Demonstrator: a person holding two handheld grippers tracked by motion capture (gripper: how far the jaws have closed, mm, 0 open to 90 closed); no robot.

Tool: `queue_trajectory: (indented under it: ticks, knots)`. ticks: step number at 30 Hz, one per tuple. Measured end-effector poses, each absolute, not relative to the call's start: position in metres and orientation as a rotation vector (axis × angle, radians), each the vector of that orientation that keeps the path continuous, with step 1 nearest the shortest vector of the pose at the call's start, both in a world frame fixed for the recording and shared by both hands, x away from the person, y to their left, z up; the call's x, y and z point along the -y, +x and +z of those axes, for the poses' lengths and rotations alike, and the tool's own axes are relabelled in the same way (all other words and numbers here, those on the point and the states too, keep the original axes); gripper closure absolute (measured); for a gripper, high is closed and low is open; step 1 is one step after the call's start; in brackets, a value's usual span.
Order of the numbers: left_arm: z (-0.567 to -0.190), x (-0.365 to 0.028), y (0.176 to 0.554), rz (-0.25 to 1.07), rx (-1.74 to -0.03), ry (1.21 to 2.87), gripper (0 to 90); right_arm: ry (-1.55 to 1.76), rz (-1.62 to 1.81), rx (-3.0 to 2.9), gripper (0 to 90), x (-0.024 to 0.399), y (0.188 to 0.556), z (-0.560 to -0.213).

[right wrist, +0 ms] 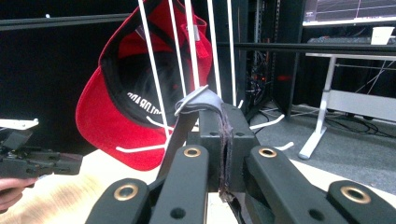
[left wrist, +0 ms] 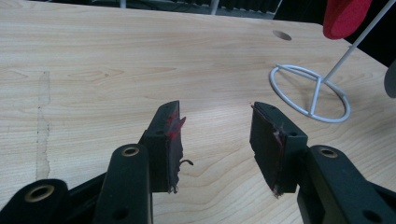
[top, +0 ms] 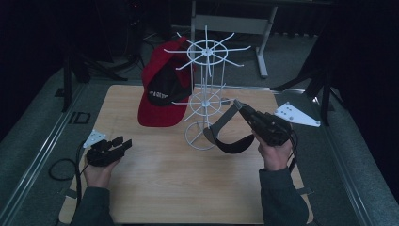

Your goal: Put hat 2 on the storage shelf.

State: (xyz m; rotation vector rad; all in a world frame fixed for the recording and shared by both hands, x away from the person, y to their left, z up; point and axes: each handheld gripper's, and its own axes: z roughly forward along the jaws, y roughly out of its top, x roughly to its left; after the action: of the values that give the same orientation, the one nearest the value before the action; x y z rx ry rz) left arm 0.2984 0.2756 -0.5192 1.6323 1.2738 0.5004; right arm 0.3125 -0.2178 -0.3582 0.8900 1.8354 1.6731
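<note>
Right tool: my jaws are pressed tight on the grey strap of a dark visor; in the right gripper view the strap end bunches over the closed jaw tips.
Visor: hanging off my right tool, strap up and dark brim down, in the air just right of the white wire rack; its lower edge sits near the rack's ring base, and I can't tell whether it touches the bench.
Left tool: jaws stand wide apart with only bare wood between them; the pads carry red scuffs.
Left hand: low at the left of the bench, well apart from the rack.
Right hand: lifted, with the tool angled up and toward the rack.
Rack: upright near the middle of the bench, two tiers of spoke arms; from my left tool I see the ring base ahead and to the right.
Red cap: hanging on the rack's left side, inside facing me, black lining with white lettering I can't read, brim down and close to the bench.
</note>
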Motion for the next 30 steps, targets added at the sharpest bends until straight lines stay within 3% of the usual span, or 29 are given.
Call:
queue_trajectory:
  ticks: [30]
  knots:
    - [-0.519, -0.276, 0.298, 0.502, -1.277, 1.63, 54.0, 0.857, 1.705, -1.816, 88.5, 0.219, 0.315, -0.336]
